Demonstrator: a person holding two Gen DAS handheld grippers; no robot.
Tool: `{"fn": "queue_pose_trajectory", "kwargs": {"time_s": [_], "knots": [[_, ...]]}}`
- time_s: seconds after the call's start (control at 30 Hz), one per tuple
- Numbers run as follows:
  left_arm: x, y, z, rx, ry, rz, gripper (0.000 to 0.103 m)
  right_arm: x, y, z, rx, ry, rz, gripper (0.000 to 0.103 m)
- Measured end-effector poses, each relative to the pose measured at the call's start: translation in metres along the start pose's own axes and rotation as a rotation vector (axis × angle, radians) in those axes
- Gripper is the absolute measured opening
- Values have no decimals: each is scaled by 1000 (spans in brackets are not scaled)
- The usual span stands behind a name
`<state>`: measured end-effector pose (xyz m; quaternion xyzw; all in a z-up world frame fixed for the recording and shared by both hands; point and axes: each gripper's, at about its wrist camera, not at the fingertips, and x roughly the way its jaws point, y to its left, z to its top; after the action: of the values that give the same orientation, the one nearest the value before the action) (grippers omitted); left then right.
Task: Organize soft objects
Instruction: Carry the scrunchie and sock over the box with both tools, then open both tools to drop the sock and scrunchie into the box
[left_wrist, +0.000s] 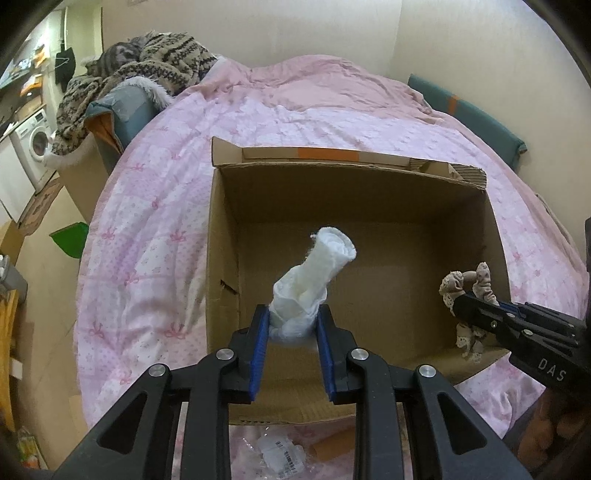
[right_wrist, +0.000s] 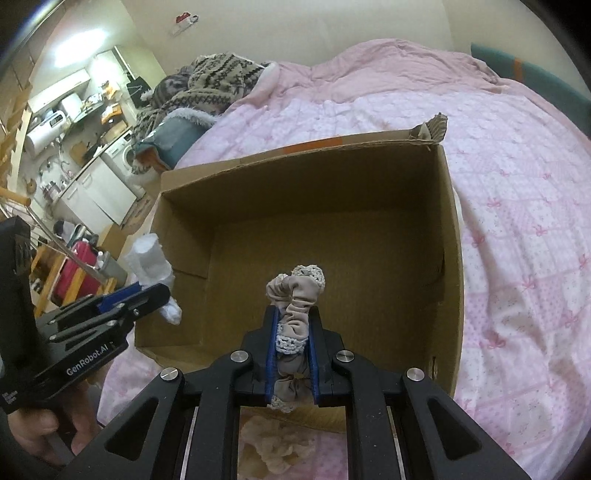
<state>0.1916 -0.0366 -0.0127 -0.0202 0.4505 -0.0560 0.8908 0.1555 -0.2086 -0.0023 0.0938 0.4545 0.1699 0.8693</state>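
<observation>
My left gripper is clamped on a rolled white cloth: soft, gauzy, a loose cylinder with a spiral end, bunched and crumpled where my blue pads pinch its base. It sticks up and forward over the open cardboard box, above the near-left part of the floor.

My right gripper is squeezed tight on a beige scrunchie: gathered matte fabric, cream crochet lace trim, folded into a lumpy upright bundle. It hangs over the box's near-right part; from the left camera it shows beside the right wall.

Box: plain brown corrugated card, square, deep, floor bare as far as I see. Far flap carries an orange tape strip; the far-right corner is torn and ragged.

Box sits on a bed under a pink quilt, stitched squares with small bow prints, wrinkled toward the wall. A brown-and-cream patterned knit blanket is heaped at the far-left corner on a teal cushion. Beyond it, a washing machine and cluttered kitchen shelves.

Hard to read: a clear plastic packet with a printed label and a brown tube lie under my left gripper, mostly covered. A pale frilly item below my right gripper is blurred. My hand shows only at the frame edge
</observation>
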Motion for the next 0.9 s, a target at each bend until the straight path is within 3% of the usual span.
{"fn": "queue_pose_trajectory", "kwargs": {"time_s": [0.2,0.37,0.53,0.7,0.83,0.9], "knots": [[-1,0,0,-3,-2,-5,22,7,2,-2,-27,22,-59,15],[-2,-1,1,-9,6,-11,26,8,2,-3,-27,26,-56,15],[-4,-1,0,-19,7,-20,52,11,4,-3,-36,34,-57,15],[-8,-1,1,-26,-5,-29,60,10,1,-2,-21,25,-38,17],[-9,-2,2,-29,-8,-18,60,5,-2,0,-1,6,-30,34],[-10,-3,2,-30,-11,-19,60,2,-3,1,8,-11,-40,63]]}}
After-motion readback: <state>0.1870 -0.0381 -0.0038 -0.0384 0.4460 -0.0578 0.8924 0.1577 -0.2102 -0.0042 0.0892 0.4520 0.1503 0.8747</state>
